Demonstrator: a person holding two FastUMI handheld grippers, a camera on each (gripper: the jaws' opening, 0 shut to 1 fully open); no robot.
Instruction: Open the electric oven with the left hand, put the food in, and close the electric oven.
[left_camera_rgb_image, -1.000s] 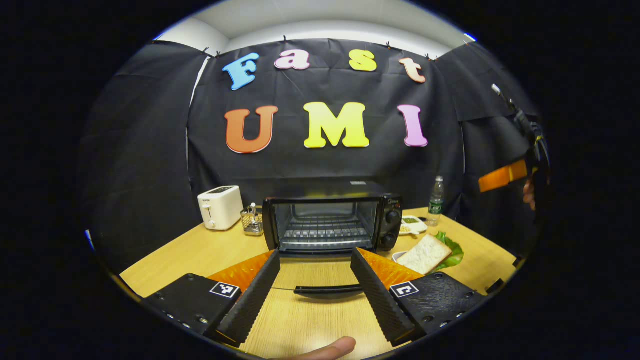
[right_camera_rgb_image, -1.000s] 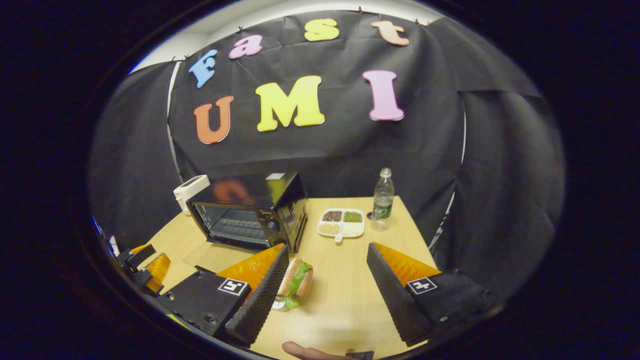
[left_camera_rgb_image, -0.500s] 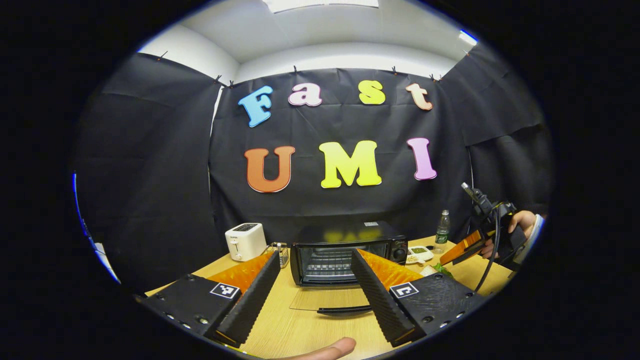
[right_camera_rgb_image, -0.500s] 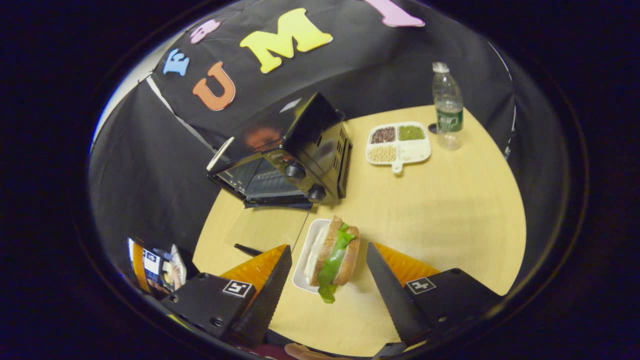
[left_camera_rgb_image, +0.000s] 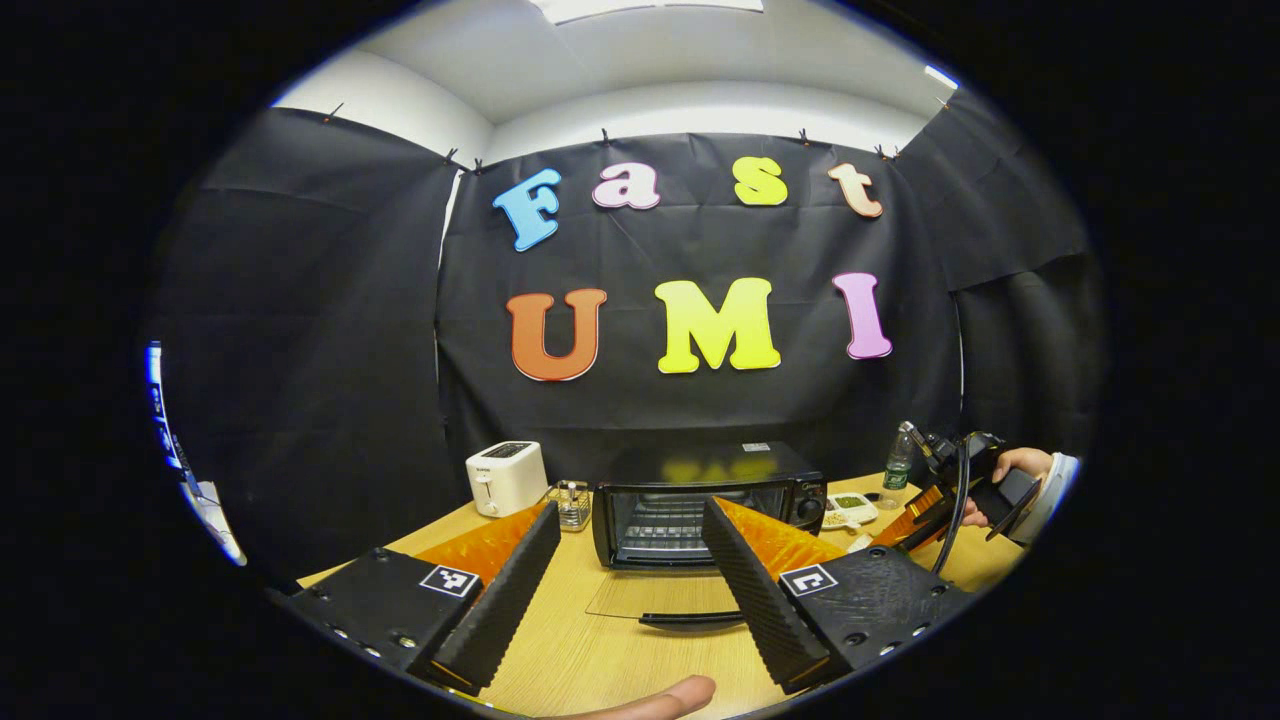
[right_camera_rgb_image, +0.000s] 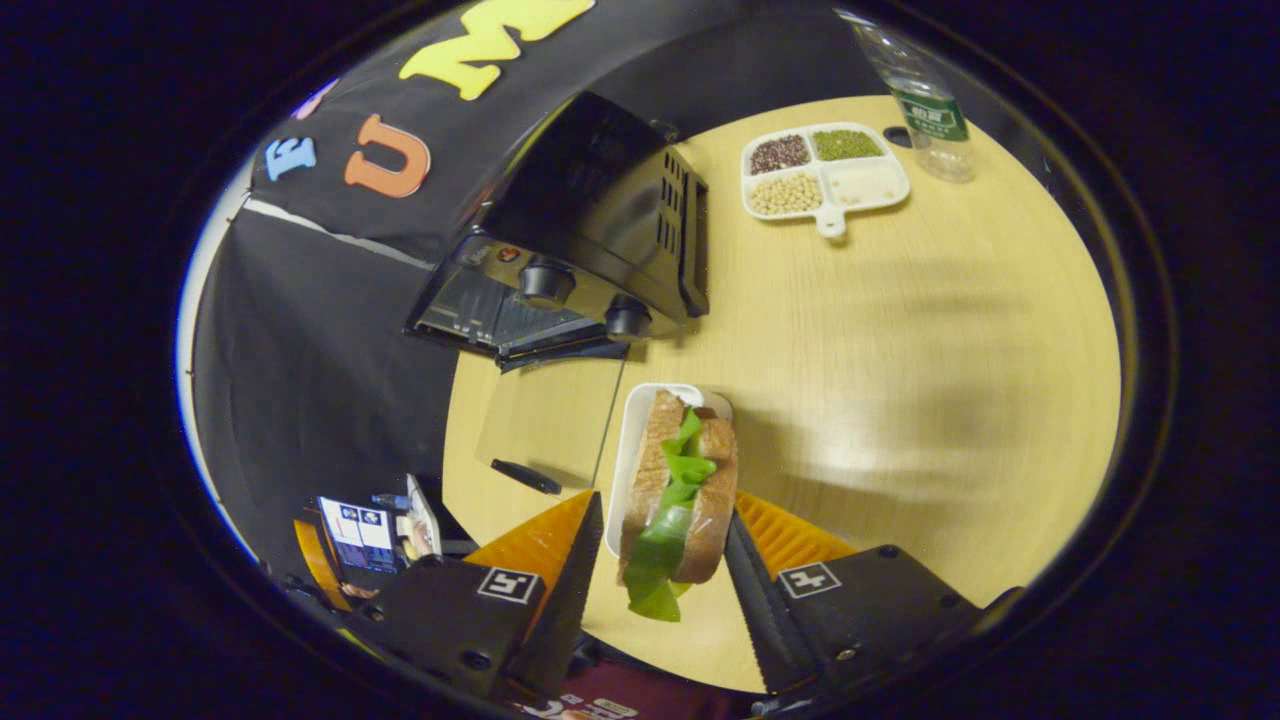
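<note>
The black electric oven (left_camera_rgb_image: 705, 505) stands at mid-table, its glass door (left_camera_rgb_image: 660, 595) folded down flat with the handle (left_camera_rgb_image: 692, 620) toward me. My left gripper (left_camera_rgb_image: 625, 585) hangs open and empty in front of that door. In the right gripper view the sandwich (right_camera_rgb_image: 680, 490), bread with green lettuce, stands on edge in a white dish (right_camera_rgb_image: 632, 440) beside the open oven (right_camera_rgb_image: 590, 230). My right gripper (right_camera_rgb_image: 662, 560) is open around the sandwich: one finger (right_camera_rgb_image: 750, 590) lies against the bread, the other finger (right_camera_rgb_image: 575, 590) is a sliver away. The left gripper view shows that right gripper (left_camera_rgb_image: 925, 518) low over the table.
A white toaster (left_camera_rgb_image: 507, 477) and a small wire holder (left_camera_rgb_image: 573, 503) stand left of the oven. Right of it lie a divided tray of beans (right_camera_rgb_image: 825, 180) and a water bottle (right_camera_rgb_image: 925, 100). Bare tabletop (right_camera_rgb_image: 930, 350) stretches to the right of the dish.
My right gripper has tilted down and dropped over the sandwich, and its fingers have narrowed around it. My left gripper has drawn back from the oven and lifted slightly.
</note>
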